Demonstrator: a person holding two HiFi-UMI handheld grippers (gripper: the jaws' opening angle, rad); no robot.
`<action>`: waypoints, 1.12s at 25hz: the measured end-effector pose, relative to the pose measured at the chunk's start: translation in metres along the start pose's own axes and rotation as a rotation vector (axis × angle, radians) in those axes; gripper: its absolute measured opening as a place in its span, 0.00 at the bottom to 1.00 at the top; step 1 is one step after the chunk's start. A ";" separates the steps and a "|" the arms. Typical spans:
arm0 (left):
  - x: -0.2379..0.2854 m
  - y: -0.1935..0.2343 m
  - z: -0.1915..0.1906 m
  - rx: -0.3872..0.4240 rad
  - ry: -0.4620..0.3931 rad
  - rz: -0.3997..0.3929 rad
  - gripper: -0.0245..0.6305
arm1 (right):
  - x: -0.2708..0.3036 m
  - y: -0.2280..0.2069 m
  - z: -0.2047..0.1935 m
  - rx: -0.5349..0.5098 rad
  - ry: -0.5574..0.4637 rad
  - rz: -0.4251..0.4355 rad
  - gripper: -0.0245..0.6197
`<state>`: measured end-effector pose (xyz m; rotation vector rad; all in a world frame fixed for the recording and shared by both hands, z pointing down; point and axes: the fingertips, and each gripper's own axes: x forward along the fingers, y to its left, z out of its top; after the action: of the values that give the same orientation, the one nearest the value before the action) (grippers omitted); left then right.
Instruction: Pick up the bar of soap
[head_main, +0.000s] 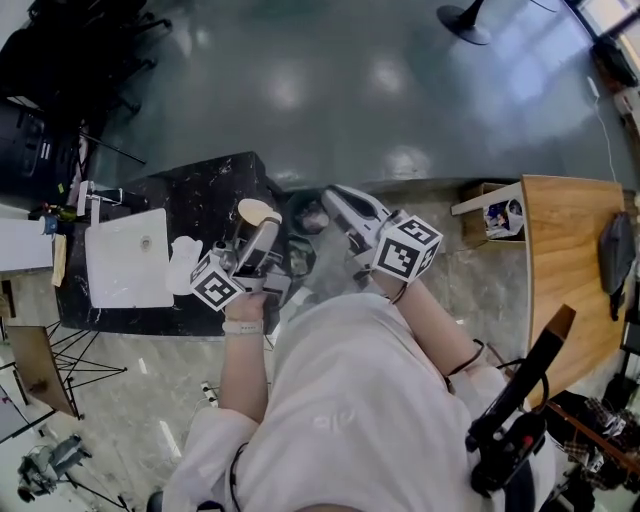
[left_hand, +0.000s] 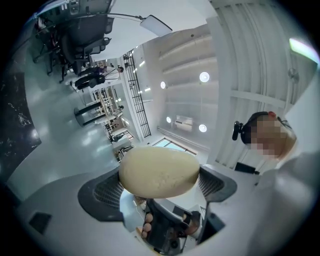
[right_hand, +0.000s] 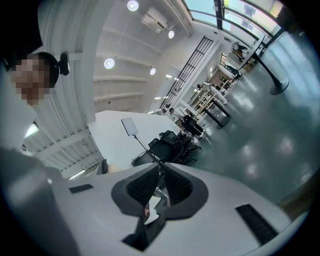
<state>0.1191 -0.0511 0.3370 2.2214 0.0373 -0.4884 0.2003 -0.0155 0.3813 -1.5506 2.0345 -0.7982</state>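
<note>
**Head view.** Left gripper (head_main: 260, 232) is raised at centre-left, with the bar of soap (head_main: 253, 211) clamped at its tip. The soap is clear of any surface, over the 3 o'clock edge of the black marble counter (head_main: 215, 190). Right gripper (head_main: 340, 200) sits just beside it toward 3 o'clock, apart from the soap. A white tray (head_main: 128, 258) lies on the counter at 9 o'clock. The wooden table (head_main: 565, 260) is at 3 o'clock, its near edge well apart from both grippers. Glossy grey floor (head_main: 330, 90) is open from 10 to 2 o'clock. A round black stand base (head_main: 463, 20) sits at 1 o'clock, near the frame edge.

**Left gripper view.** Jaws stand wide, both pads (left_hand: 107, 192) pressing the ends of the pale oval bar, which spans the gap. Behind are a white ceiling with round lights (left_hand: 204, 76), floor at 9 o'clock and office chairs (left_hand: 82, 30) at 11 o'clock.

**Right gripper view.** Jaws are drawn together with the pads meeting and nothing between them. There is open floor from 1 to 4 o'clock.
</note>
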 end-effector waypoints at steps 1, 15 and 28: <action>0.001 0.002 -0.001 -0.003 0.003 0.000 0.76 | 0.000 -0.002 0.001 0.002 -0.002 -0.003 0.12; 0.017 0.022 0.003 -0.029 0.019 -0.010 0.76 | 0.021 -0.019 0.008 -0.002 0.028 -0.002 0.11; 0.022 0.036 0.004 -0.050 0.027 -0.003 0.76 | 0.027 -0.034 0.015 0.036 0.011 -0.028 0.11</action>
<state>0.1451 -0.0801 0.3531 2.1789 0.0665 -0.4544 0.2272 -0.0513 0.3936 -1.5621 1.9990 -0.8506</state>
